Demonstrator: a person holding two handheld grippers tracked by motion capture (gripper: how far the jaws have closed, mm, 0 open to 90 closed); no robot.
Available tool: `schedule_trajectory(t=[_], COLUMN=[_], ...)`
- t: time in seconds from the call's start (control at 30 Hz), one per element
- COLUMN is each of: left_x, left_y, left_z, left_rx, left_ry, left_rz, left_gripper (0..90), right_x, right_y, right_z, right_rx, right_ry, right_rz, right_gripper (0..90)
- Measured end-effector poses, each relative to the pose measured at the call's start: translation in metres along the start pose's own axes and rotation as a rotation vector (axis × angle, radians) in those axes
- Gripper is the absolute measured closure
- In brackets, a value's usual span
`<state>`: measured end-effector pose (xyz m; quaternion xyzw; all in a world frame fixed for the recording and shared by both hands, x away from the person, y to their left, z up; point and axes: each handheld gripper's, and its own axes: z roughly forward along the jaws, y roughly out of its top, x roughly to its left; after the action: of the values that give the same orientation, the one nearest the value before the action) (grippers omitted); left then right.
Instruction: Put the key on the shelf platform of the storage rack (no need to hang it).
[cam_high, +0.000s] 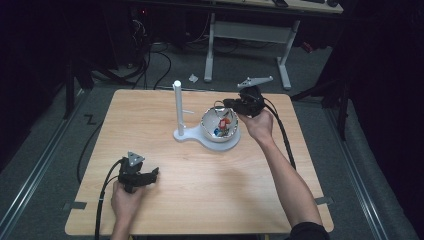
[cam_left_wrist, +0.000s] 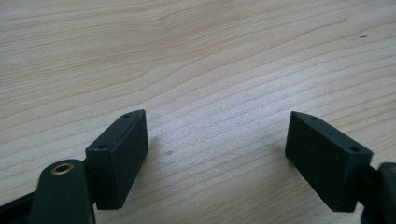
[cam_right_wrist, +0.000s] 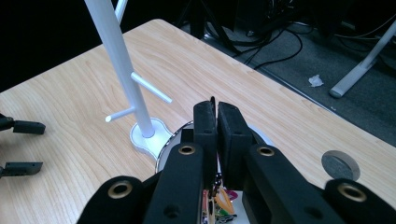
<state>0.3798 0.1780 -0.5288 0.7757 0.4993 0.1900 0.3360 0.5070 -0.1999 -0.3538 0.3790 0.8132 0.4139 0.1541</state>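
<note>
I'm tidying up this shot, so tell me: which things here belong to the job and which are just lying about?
Likely in the job: right tongs, shut over the bowl; small colourful pieces in it; white peg stand.
Lying about: left tongs, open on the table; grey disc; crumpled paper on the floor.

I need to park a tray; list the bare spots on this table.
Bare: the wooden table's near middle between both forearms, and the far left beside the white pegged stand. Crowded: the white bowl of small colourful items, with the right gripper at its rim.

Wooden table, white stand, bowl
</note>
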Motion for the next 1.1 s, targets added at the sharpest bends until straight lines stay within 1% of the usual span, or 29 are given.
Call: schedule_trajectory(t=[0.07, 0.13, 0.43, 0.7, 0.9, 1.0, 1.1], left_x=[0.000, 0.000, 0.000, 0.000, 0.000, 0.000, 0.000], left_y=[0.000, 0.000, 0.000, 0.000, 0.000, 0.000, 0.000], left_z=[0.000, 0.000, 0.000, 0.000, 0.000, 0.000, 0.000], left_rx=[0.000, 0.000, 0.000, 0.000, 0.000, 0.000, 0.000], left_ry=[0.000, 0.000, 0.000, -0.001, -0.001, -0.001, -0.001], left_rz=[0.000, 0.000, 0.000, 0.000, 0.000, 0.000, 0.000], left_gripper=[21.7, 21.6, 21.7, 21.7, 21.7, 21.7, 21.6], right_x=[0.000, -0.001, -0.005, -0.005, -0.005, -0.004, -0.004], right_y=[-0.001, -0.004, -0.013, -0.019, -0.022, -0.024, -0.025], right_z=[0.001, 0.004, 0.012, 0.020, 0.023, 0.025, 0.028], right_rx=[0.000, 0.006, 0.022, 0.041, 0.043, 0.054, 0.061], right_ry=[0.003, 0.007, 0.018, 0.019, 0.020, 0.018, 0.018], right_rz=[-0.001, 0.012, 0.028, 0.035, 0.035, 0.043, 0.039], right_gripper=[87.6, 87.6, 87.6, 87.6, 87.5, 87.5, 87.5])
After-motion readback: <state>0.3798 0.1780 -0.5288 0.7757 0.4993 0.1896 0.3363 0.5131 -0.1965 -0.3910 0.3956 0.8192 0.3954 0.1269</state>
